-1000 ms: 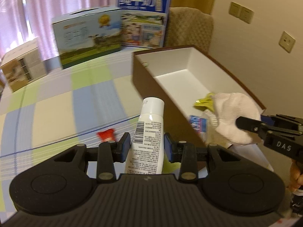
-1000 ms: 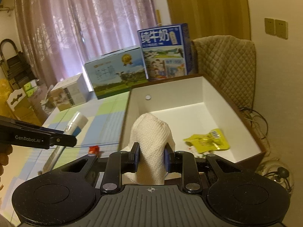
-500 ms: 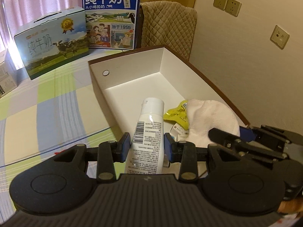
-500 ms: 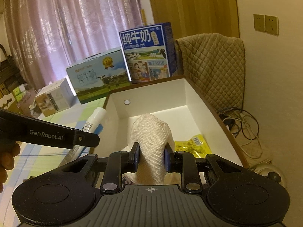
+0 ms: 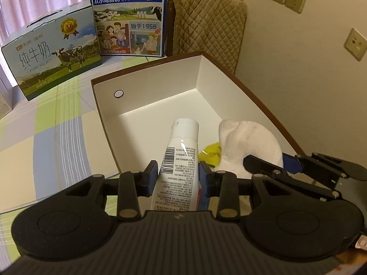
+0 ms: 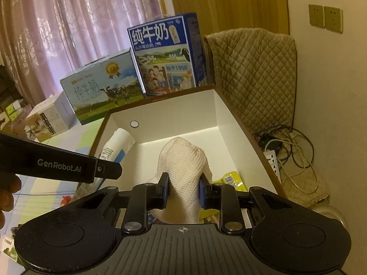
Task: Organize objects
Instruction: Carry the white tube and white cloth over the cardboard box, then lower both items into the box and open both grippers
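My left gripper (image 5: 179, 178) is shut on a white tube with a barcode (image 5: 180, 160) and holds it over the brown box with a white inside (image 5: 146, 105). My right gripper (image 6: 183, 191) is shut on a white knitted cloth (image 6: 183, 171), also over the box (image 6: 192, 116). The cloth shows in the left wrist view (image 5: 247, 144), right of the tube. The tube shows in the right wrist view (image 6: 117, 144) at the box's left wall. A yellow packet (image 6: 226, 180) lies on the box floor under the cloth; it also shows in the left wrist view (image 5: 212, 151).
Two milk cartons, a green one (image 5: 52, 52) and a blue one (image 5: 129, 16), stand behind the box on the checked tablecloth (image 5: 45, 133). A quilted chair back (image 6: 252, 73) stands at the far right. Cables and a power strip (image 6: 289, 151) lie on the floor. A small red item (image 6: 66, 199) lies on the table.
My left gripper has moved right with the tube, from above the tablecloth to over the box. My right gripper has carried the cloth forward, deeper over the box.
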The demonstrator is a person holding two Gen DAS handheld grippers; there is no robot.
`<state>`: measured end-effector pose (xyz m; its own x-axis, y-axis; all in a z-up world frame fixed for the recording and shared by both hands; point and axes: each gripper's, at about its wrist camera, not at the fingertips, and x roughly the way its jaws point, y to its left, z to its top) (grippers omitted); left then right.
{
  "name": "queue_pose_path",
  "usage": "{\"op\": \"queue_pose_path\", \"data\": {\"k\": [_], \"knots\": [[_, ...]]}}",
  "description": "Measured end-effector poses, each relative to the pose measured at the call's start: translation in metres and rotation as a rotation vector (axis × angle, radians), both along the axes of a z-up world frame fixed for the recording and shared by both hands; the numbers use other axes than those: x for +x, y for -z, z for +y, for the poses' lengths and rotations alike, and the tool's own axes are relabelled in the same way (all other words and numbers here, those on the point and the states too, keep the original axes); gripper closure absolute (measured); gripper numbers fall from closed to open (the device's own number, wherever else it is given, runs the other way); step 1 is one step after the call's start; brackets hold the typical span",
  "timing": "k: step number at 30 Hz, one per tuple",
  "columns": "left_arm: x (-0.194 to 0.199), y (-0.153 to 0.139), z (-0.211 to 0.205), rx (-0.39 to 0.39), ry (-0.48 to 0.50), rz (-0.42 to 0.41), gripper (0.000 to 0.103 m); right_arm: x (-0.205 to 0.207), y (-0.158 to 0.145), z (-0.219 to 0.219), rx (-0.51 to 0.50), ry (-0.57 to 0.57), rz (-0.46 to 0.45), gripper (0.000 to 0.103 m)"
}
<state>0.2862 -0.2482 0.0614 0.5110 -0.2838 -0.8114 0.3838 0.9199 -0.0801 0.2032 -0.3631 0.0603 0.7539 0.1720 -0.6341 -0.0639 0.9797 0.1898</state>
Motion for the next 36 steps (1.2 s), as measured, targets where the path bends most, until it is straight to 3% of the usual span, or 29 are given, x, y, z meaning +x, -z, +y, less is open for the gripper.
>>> {"op": "queue_pose_path", "data": {"k": [11, 12, 14, 21, 29, 33, 36], "knots": [[0.040, 0.020, -0.015, 0.045, -0.023, 0.022, 0.070, 0.034, 0.014, 0.005, -0.036, -0.018, 0.037, 0.081], [0.041, 0.021, -0.016, 0.049, -0.022, 0.022, 0.072, 0.036, 0.016, 0.005, -0.036, -0.017, 0.041, 0.081], [0.045, 0.025, -0.017, 0.052, -0.019, 0.024, 0.086, 0.040, 0.017, 0.005, -0.037, -0.015, 0.045, 0.081], [0.057, 0.036, -0.016, 0.055, -0.041, 0.045, 0.085, 0.044, 0.019, 0.005, -0.038, -0.016, 0.055, 0.081], [0.058, 0.038, -0.009, 0.056, -0.040, 0.046, 0.078, 0.046, 0.021, 0.009, -0.006, -0.038, 0.047, 0.080], [0.059, 0.035, -0.005, 0.056, -0.048, 0.033, 0.066, 0.046, 0.017, 0.016, -0.012, -0.061, 0.020, 0.079], [0.058, 0.031, 0.000, 0.050, -0.058, 0.026, 0.058, 0.046, 0.017, 0.020, -0.029, -0.057, 0.018, 0.066]]}}
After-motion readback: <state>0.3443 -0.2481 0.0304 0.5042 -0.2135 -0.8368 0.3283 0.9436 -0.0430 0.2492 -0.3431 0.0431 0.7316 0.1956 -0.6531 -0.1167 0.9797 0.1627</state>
